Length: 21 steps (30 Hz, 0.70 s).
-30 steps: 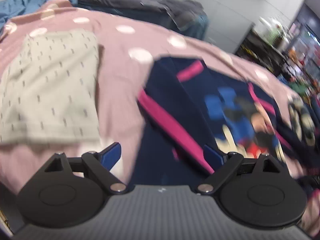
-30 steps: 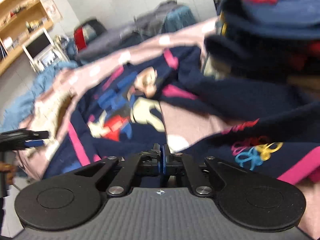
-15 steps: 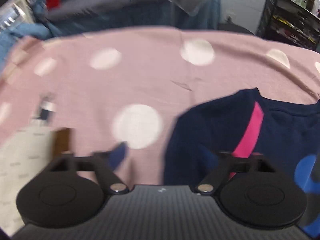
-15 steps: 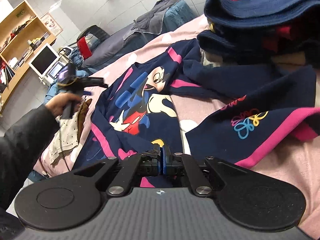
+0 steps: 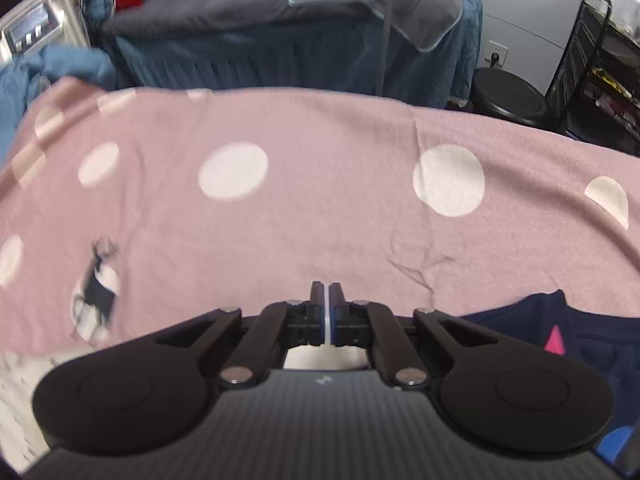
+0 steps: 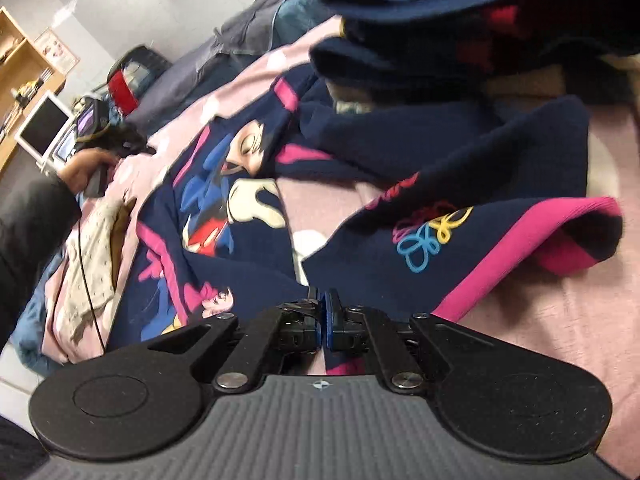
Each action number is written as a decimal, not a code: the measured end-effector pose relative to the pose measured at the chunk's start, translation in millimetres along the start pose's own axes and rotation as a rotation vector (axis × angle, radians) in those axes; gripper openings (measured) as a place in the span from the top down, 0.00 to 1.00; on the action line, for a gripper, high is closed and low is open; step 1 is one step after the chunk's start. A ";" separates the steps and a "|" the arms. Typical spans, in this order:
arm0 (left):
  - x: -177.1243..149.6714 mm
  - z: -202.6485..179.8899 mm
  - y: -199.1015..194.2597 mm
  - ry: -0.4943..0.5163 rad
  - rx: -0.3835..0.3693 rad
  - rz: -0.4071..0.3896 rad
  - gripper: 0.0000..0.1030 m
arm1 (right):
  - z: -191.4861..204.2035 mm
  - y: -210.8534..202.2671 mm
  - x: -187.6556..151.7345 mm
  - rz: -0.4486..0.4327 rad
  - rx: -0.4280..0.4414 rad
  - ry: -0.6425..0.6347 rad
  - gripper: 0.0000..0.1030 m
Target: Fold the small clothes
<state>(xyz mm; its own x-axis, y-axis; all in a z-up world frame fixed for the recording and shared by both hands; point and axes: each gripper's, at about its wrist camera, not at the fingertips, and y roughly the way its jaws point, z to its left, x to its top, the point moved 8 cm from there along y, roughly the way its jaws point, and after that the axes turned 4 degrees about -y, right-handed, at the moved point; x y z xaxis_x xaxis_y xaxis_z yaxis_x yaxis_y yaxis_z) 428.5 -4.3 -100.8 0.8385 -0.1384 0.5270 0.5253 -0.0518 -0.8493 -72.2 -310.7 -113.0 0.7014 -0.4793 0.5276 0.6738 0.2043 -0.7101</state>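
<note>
Now, left gripper (image 5: pixel 328 308) jaws together beside navy sweatshirt (image 6: pixel 224 200), right gripper (image 6: pixel 323 316) jaws together above it

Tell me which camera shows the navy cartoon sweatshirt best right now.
Right wrist: the navy cartoon sweatshirt lies spread across the pink dotted blanket, print visible. Left wrist catches only its corner at lower right.

Pink sheet (image 5: pixel 320 208) w/ white dots; navy-magenta top (image 6: pixel 224 208).

A sweatshirt (image 6: pixel 224 216) lay spread on the blanket (image 5: pixel 320 208). A folded garment (image 6: pixel 86 264) sat left of it; stacked clothes (image 6: pixel 460 20) lay behind, to its right
</note>
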 end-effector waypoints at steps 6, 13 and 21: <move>-20.6 -18.1 -36.3 0.110 -0.032 -0.064 0.35 | 11.8 -3.6 22.0 -0.052 0.010 -0.158 0.15; -49.5 -6.5 -31.8 0.145 -0.039 0.028 0.33 | 42.2 43.5 18.0 0.082 0.103 -0.388 0.27; -79.0 -17.3 -1.5 0.165 -0.060 0.129 0.37 | 55.7 65.6 12.9 0.193 0.034 -0.612 0.86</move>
<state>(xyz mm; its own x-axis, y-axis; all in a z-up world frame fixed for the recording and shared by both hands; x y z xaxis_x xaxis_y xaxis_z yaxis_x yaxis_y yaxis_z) 358.9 -10.4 -141.7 0.8605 -0.3070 0.4065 0.4020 -0.0809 -0.9121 -6.0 -256.0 -126.8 0.8101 0.1405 0.5692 0.5219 0.2696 -0.8093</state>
